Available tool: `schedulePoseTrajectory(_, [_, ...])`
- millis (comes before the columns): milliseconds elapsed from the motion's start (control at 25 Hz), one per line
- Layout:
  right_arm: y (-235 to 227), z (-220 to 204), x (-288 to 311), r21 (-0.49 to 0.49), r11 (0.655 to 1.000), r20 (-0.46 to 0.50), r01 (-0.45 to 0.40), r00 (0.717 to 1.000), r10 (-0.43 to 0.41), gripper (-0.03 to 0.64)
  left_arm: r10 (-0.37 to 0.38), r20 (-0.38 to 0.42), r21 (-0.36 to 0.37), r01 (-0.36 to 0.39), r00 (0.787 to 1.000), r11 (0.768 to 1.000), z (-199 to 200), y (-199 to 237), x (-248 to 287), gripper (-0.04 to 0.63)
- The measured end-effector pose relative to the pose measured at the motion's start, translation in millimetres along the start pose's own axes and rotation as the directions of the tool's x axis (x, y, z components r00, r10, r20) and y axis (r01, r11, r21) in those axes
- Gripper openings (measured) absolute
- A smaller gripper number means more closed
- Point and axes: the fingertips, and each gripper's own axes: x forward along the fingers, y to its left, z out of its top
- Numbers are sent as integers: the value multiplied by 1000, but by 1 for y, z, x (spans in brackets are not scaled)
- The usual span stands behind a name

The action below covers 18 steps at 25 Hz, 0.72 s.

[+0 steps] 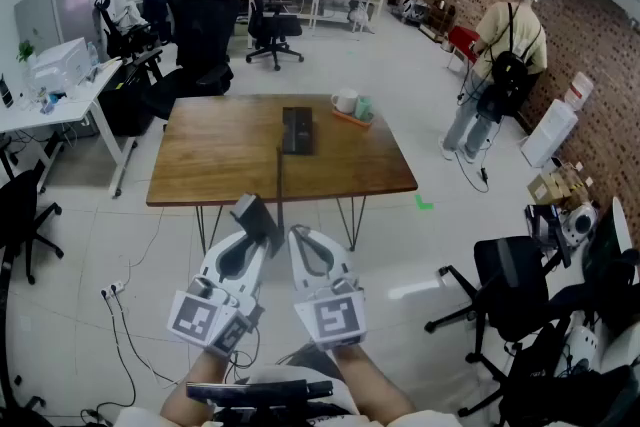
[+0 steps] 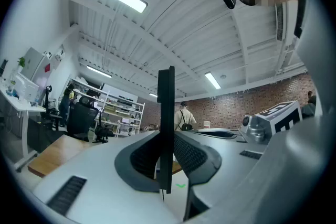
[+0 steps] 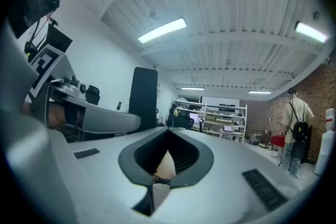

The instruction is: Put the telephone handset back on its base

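The black telephone handset (image 1: 255, 213) is a flat slab standing up between the jaws of my left gripper (image 1: 268, 233), which is shut on it. In the left gripper view the handset (image 2: 166, 113) shows edge-on, pinched between the pads (image 2: 191, 155). Its base (image 1: 297, 130) lies flat in the middle of the wooden table (image 1: 220, 160), well ahead of both grippers. A thin dark cord (image 1: 280, 185) runs straight from the base toward the grippers. My right gripper (image 1: 298, 235) sits beside the left, its tips together on a twisted bit of cord (image 3: 157, 179). The handset (image 3: 143, 94) rises at its left.
A white cup (image 1: 345, 101) and a green item (image 1: 363, 109) stand on an orange tray at the table's far right. Black office chairs (image 1: 510, 285) stand at right and behind the table. A person (image 1: 500, 65) stands at far right. Cables (image 1: 120, 295) lie on the floor.
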Motion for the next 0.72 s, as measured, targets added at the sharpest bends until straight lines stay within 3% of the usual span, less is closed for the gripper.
schedulePoseTrajectory(720, [-8, -14, 45, 30, 999, 6, -21, 1000, 21, 5, 33, -5, 6, -33, 999, 999, -6, 42, 22, 71])
